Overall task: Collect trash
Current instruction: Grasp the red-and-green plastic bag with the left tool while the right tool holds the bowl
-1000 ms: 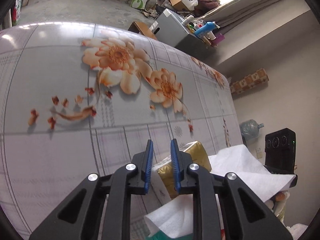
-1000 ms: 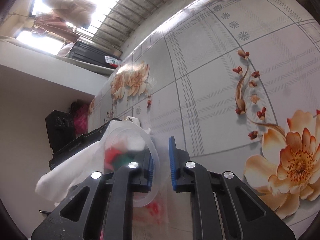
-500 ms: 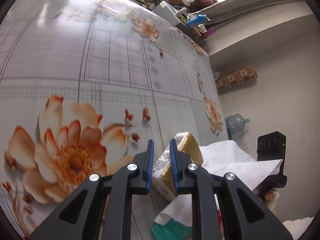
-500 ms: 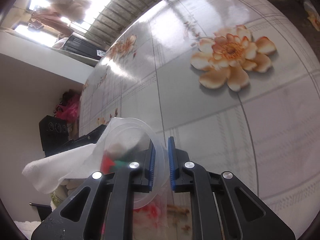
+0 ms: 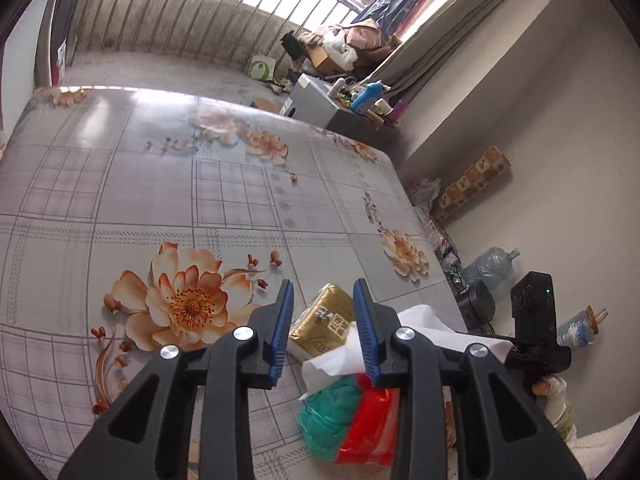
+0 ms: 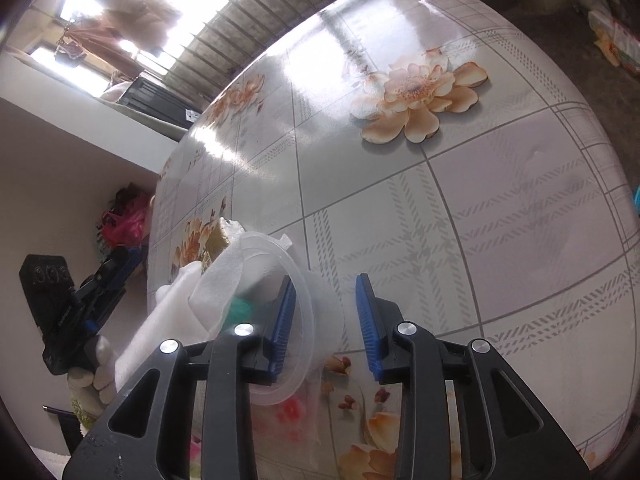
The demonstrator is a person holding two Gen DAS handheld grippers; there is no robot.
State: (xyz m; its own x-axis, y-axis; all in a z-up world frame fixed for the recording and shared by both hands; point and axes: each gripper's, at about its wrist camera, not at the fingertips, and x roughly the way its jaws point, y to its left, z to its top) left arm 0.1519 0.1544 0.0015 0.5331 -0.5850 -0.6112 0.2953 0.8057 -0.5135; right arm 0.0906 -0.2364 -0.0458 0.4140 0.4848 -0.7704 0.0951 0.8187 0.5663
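Almost nothing here is giving me text I can actually read. I am seeing dark printed characters on a pale panel on the top face of the gold tissue pack (image 5: 326, 322) lying on the table, but they are too small and skewed for me to make out. A white bag (image 5: 261, 67) standing on the floor by the railing is showing a green round logo, with no words I can tell. In the right wrist view, a small white label (image 6: 193, 115) is sitting on a dark case beyond the table's far edge; its print is blurring into nothing.
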